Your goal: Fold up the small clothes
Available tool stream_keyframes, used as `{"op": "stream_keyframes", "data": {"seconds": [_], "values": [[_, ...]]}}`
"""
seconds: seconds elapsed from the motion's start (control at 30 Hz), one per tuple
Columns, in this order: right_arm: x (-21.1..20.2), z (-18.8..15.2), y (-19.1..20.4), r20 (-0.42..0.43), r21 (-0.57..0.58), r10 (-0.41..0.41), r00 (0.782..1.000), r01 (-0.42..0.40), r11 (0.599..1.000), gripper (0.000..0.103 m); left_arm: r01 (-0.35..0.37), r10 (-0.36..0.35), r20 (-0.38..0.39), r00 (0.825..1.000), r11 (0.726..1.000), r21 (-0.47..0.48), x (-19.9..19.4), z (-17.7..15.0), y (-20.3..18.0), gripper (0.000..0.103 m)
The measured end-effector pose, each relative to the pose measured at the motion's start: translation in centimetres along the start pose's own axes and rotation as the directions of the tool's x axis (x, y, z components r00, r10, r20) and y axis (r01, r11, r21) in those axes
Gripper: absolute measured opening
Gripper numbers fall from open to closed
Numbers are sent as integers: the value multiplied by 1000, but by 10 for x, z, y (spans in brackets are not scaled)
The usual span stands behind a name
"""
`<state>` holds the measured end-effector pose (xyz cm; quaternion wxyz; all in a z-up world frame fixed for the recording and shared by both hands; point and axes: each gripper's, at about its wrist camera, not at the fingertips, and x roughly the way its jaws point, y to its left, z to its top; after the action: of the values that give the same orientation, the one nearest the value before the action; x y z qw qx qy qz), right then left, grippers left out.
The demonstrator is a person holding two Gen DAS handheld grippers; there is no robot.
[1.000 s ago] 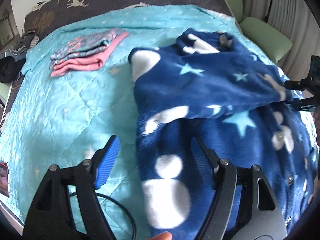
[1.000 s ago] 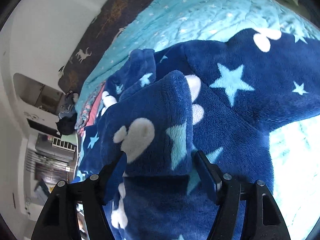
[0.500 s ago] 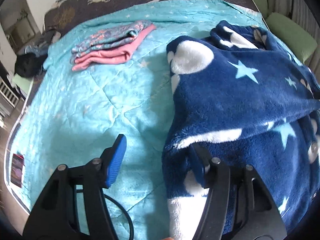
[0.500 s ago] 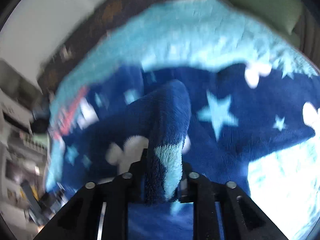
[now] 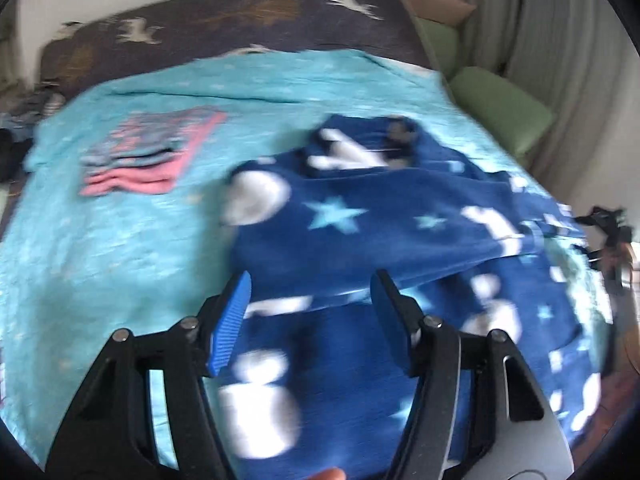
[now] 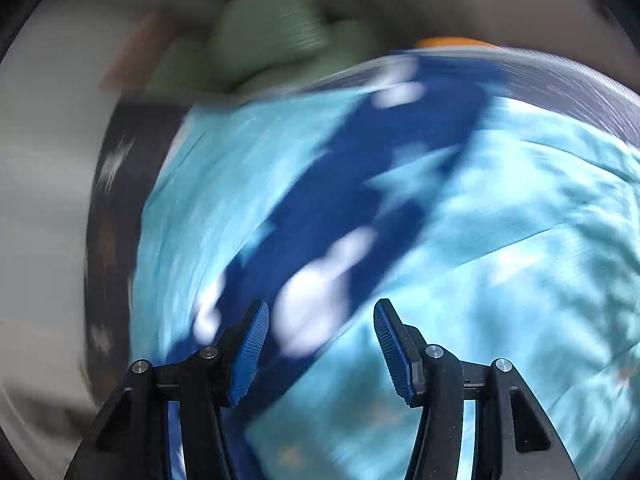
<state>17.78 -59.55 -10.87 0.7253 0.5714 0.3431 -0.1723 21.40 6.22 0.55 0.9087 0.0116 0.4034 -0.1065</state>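
Observation:
A dark blue fleece garment (image 5: 400, 232) with white blobs and pale stars lies on the turquoise quilt (image 5: 100, 260), its upper part folded across the lower. My left gripper (image 5: 310, 312) hovers open over the garment's near left part, both blue pads clear of the cloth. In the right wrist view, which is badly blurred, a long strip of the same fleece (image 6: 360, 184) runs diagonally across the quilt (image 6: 520, 280). My right gripper (image 6: 320, 336) is above the strip's near end, its jaws opening, with nothing pinched between them.
A folded stack of pink and patterned clothes (image 5: 152, 152) sits at the quilt's far left. A dark deer-print blanket (image 5: 240, 12) covers the head of the bed. Green cushions (image 5: 500, 116) lie beyond the right edge. A fingertip (image 5: 328, 474) shows at the bottom.
My right gripper let go of the fleece fold it had pinched, rolled and swung away over the quilt. My left gripper lifted and shifted over the garment.

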Motion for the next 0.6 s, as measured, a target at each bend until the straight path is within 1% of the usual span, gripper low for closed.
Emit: {"op": "stream_keyframes", "data": {"seconds": [0.03, 0.13, 0.2, 0.23, 0.3, 0.33, 0.37, 0.4, 0.43, 0.47, 0.5, 0.53, 0.6], "values": [[0, 10, -13, 10, 51, 7, 1000, -7, 999, 57, 26, -26, -8, 1000, 1000, 10, 7, 5, -9, 63], [4, 32, -41, 38, 158, 25, 999, -31, 987, 57, 66, -66, 2, 998, 996, 53, 19, 15, -31, 63], [15, 48, -49, 32, 204, 77, 996, -82, 976, 58, 92, -93, 3, 996, 993, 79, 29, 23, -46, 64], [21, 51, -49, 39, 225, 94, 995, -100, 969, 61, 108, -108, -1, 994, 991, 82, 31, 25, -51, 63], [27, 63, -47, 86, 259, 98, 992, -117, 959, 62, 142, -141, -18, 990, 987, 82, 39, 32, -62, 64], [27, 65, -41, 105, 262, 90, 990, -115, 958, 62, 149, -147, -27, 989, 986, 82, 42, 36, -67, 64], [27, 72, -38, 137, 259, 63, 989, -97, 961, 62, 151, -149, -36, 988, 985, 82, 46, 39, -71, 64], [26, 78, -32, 166, 249, 18, 986, -59, 967, 59, 161, -158, -52, 986, 984, 76, 52, 44, -75, 64], [26, 82, -31, 175, 239, -13, 985, -30, 971, 34, 181, -177, -71, 982, 982, 61, 58, 48, -78, 64], [31, 81, -21, 167, 216, -55, 984, 18, 976, 7, 194, -190, -81, 978, 980, 49, 60, 50, -78, 64], [32, 85, -9, 155, 186, -83, 984, 54, 981, 6, 206, -203, -96, 974, 978, 27, 68, 55, -80, 64], [33, 83, -2, 169, 171, -80, 982, 51, 984, 6, 214, -212, -105, 972, 977, 11, 75, 59, -81, 64], [24, 77, 39, 202, 41, -28, 979, 20, 999, 6, 217, -214, -127, 969, 976, 15, 87, 63, -85, 64]]}}
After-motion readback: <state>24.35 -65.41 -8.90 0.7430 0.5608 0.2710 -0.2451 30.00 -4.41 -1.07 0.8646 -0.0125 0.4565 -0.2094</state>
